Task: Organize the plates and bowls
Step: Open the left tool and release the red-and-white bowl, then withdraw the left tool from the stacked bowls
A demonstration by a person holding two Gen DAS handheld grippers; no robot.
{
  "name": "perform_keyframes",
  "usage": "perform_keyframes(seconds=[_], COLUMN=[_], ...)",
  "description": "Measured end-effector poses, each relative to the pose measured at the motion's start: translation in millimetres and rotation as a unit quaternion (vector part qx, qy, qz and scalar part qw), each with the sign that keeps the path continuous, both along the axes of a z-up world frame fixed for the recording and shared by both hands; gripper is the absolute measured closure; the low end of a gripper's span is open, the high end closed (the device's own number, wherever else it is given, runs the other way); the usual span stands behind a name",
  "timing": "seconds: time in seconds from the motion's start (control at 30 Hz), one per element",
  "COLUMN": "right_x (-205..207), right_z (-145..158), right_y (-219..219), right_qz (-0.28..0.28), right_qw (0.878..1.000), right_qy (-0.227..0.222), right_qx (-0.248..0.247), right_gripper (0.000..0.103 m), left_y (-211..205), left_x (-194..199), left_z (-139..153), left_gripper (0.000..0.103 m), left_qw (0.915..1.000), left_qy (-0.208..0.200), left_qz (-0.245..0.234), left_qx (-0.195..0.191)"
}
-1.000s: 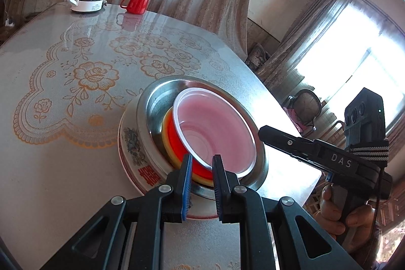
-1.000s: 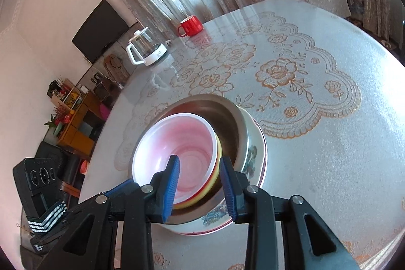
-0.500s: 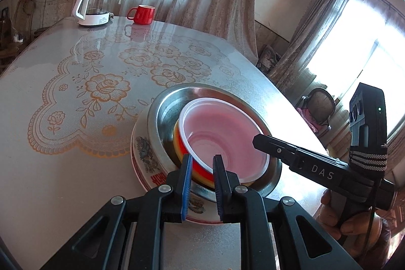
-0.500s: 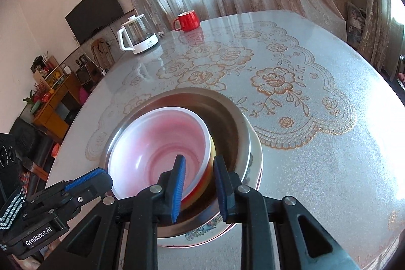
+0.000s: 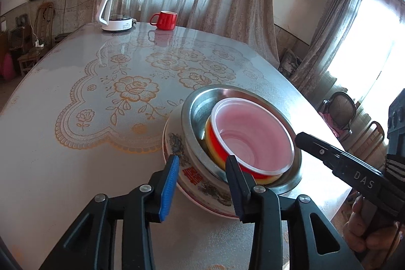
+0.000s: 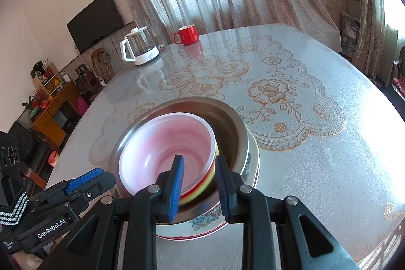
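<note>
A nested stack stands near the table's front edge. A pink plastic bowl sits in a red and yellow bowl, inside a steel bowl, on a patterned ceramic plate. My left gripper is open, its jaws apart on either side of the stack's near rim. My right gripper is partly open, one jaw inside the pink bowl and one outside the red and yellow bowl's wall. The steel bowl and the plate show there too.
A white kettle and a red mug stand at the table's far edge. The table has a floral lace cover. Chairs stand beyond its right edge. A cabinet stands at the left.
My left gripper has opened from nearly shut and pulled back a little. My right gripper's jaws have narrowed around the inner bowls' rim, and both views have risen.
</note>
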State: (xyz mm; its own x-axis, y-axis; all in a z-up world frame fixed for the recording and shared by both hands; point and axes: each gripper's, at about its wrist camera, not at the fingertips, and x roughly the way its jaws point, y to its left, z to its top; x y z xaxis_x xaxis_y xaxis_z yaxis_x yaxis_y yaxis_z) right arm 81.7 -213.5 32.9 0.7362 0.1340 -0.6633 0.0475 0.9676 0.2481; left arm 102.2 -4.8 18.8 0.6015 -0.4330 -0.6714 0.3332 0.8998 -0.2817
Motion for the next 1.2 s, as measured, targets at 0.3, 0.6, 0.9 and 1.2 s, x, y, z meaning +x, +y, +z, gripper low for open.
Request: perform_keyframes(seconds=[0.3,0.6,0.9,1.2], right_x=[-34,-46,-49,-51], right_z=[8,-9,-10,-10], right_y=[32,49,48,48], right_qz=[-0.024,-0.041,-0.043,-0.041], right_qw=[0.993,0.991,0.991,0.991], right_qy=[-0.068,-0.057,-0.053,-0.053], right_qx=[-0.092,-0.118,-0.119,-0.118], right_gripper=[0.069,0.066,0.066,0.066], left_y=[12,21,20,16], left_x=[-15,-26,-32,-38], left_z=[-1,-2,-1,-1], left_gripper=[0.036,0.001,0.000,0.000], left_qw=[0.9946,0.9888,0.9877,0.9874], left_qy=[-0.051,-0.067,-0.070,-0.078], left_qz=[0.075,0.117,0.122,0.115], left_qx=[0.051,0.065,0.069,0.075])
